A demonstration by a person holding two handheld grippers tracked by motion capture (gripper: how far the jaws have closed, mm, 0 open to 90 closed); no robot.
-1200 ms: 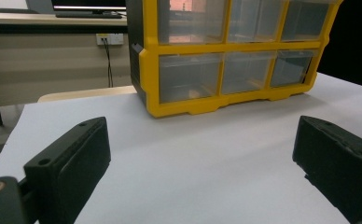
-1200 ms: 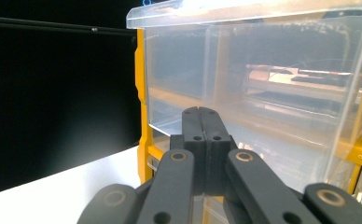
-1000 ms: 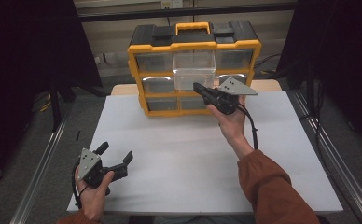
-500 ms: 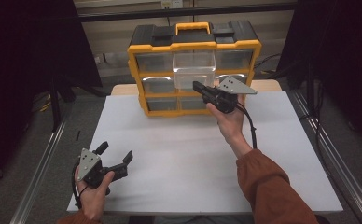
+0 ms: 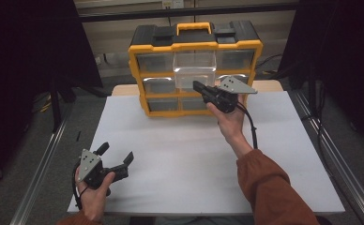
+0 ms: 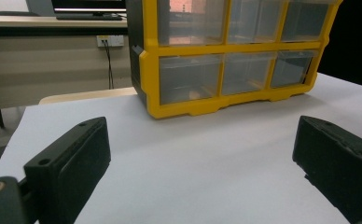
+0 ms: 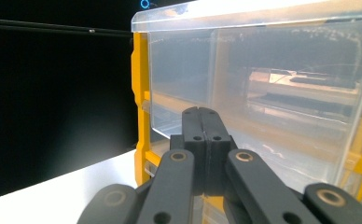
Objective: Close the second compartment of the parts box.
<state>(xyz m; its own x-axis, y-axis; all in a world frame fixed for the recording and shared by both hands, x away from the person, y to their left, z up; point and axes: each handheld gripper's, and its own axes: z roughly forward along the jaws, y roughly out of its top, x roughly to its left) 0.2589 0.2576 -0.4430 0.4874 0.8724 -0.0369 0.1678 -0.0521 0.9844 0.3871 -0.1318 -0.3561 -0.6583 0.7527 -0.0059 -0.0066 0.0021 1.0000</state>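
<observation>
The organizer (image 5: 195, 65), a yellow-and-black case of clear drawers with a yellow handle on top, stands at the far edge of the white desk (image 5: 189, 159) and serves as the landmark here.

Well to the near left of the organizer, close to the desk's front edge, the left hand (image 5: 94, 194) holds the left gripper (image 5: 116, 156). Its fingers (image 6: 67, 165) are spread wide, with bare desk between them and nothing held. In the left gripper view they point toward the organizer's lower left drawers (image 6: 191, 77), well apart from them.

At the organizer's middle column, one clear drawer (image 5: 194, 70) in the top row is pulled out toward the person, standing proud of the yellow frame.

Just in front of the organizer, right of its centre, the right hand (image 5: 229, 119) holds the right gripper (image 5: 196, 86) up off the desk, with an orange sleeve (image 5: 269, 187) behind it and a black cable (image 5: 251, 126) trailing down beside the wrist. Its tip sits at the lower right edge of the pulled-out drawer. In the right gripper view the fingers (image 7: 201, 140) are pressed together with no gap, directly before the drawer's clear front wall (image 7: 263, 84); whether they touch it or pinch a lip of it cannot be told. A grey plate (image 5: 236, 86) on top of this gripper lies in front of the organizer's right-hand drawers.
</observation>
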